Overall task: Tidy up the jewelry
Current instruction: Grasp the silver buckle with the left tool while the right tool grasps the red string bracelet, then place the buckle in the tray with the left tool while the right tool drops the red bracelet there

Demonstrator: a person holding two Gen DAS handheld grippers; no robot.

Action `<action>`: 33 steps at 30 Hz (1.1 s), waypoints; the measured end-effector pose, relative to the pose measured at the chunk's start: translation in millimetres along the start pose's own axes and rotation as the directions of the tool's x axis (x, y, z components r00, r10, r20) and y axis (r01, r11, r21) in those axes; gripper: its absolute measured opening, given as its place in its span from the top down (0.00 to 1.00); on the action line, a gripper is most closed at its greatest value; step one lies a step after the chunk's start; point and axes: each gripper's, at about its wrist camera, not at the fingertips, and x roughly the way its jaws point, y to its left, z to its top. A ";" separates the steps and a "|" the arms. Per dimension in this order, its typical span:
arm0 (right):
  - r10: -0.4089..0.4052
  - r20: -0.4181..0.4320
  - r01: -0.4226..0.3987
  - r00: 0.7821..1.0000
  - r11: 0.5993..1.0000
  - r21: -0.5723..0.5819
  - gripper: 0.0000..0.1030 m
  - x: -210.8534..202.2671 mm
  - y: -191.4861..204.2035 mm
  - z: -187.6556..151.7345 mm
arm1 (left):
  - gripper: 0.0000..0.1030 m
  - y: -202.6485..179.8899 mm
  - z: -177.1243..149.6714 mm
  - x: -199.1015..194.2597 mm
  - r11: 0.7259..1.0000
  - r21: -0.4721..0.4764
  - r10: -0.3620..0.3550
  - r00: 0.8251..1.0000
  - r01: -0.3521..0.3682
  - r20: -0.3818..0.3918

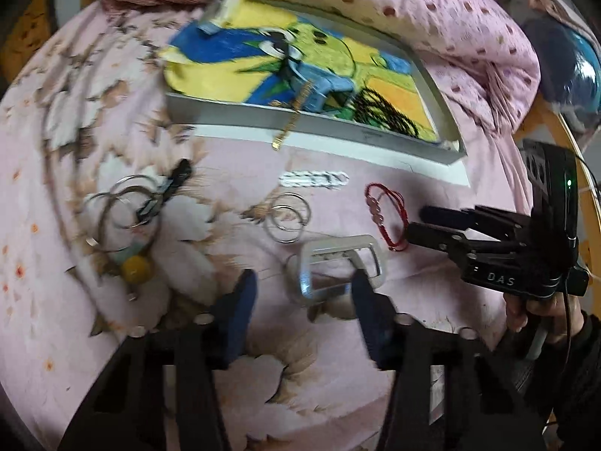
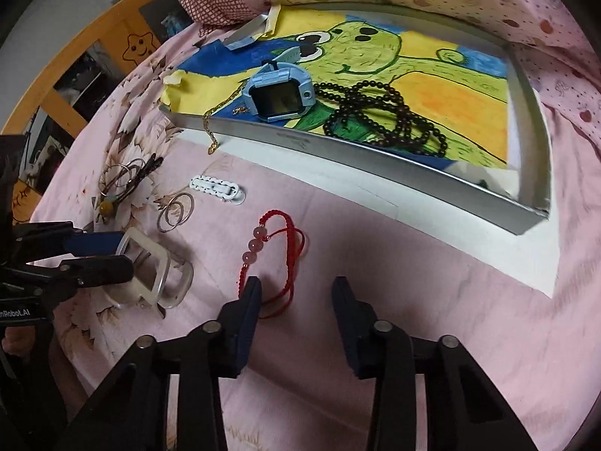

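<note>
Left tool (image 1: 302, 293) wide open, straddling the clear bracelet (image 1: 336, 268) on the bed (image 1: 233, 387), nothing gripped. We can't tell whether the fingers touch it; left view is motion-blurred. Right tool (image 2: 296, 293) also spread open and empty, left finger (image 2: 246, 315) overlapping the red cord bracelet (image 2: 272, 259). That bracelet's long axis runs from the tool toward the tray (image 2: 375, 150), pink beads on its left. Only the right view shows tray contents sharply: blue watch (image 2: 280, 94), dark bead necklace (image 2: 383, 112), gold chain (image 2: 212, 127) draped over the front wall.
</note>
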 end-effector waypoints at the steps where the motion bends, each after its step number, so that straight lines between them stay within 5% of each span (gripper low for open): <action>1: -0.008 0.001 0.008 1.000 1.000 -0.005 0.70 2.2 1.5 1.2 | 0.70 -1.3 1.2 3.6 1.000 0.010 -0.004 1.000 0.004 -0.007; 5: -0.030 0.011 0.031 0.999 0.999 -0.028 0.80 7.9 5.9 4.5 | 0.83 -6.9 6.4 9.6 0.999 0.049 -0.001 1.000 0.001 -0.001; 9: -0.036 0.015 0.037 0.999 0.999 -0.031 0.92 9.0 6.9 4.5 | 0.84 -5.6 6.3 14.0 0.999 0.051 0.012 1.000 -0.012 -0.009; 13: -0.040 0.020 0.040 0.999 0.999 -0.023 0.95 7.9 7.4 4.0 | 0.84 -7.6 4.6 13.8 0.998 0.060 0.025 1.000 -0.024 -0.015; 18: -0.034 0.126 0.045 0.992 0.995 -0.085 0.95 -8.2 25.3 5.2 | 0.91 -11.0 2.9 9.1 0.998 0.062 0.022 1.000 -0.023 0.014; 26: -0.054 0.321 0.091 0.946 0.991 -0.100 0.95 -39.7 34.0 8.7 | 0.97 -25.9 -2.1 -11.7 0.989 0.137 0.041 0.987 -0.063 0.156; 33: -0.079 0.429 0.098 0.900 0.995 -0.021 0.95 -61.2 20.0 16.5 | 0.98 -29.8 -1.6 -35.6 0.990 0.125 0.024 0.949 -0.067 0.316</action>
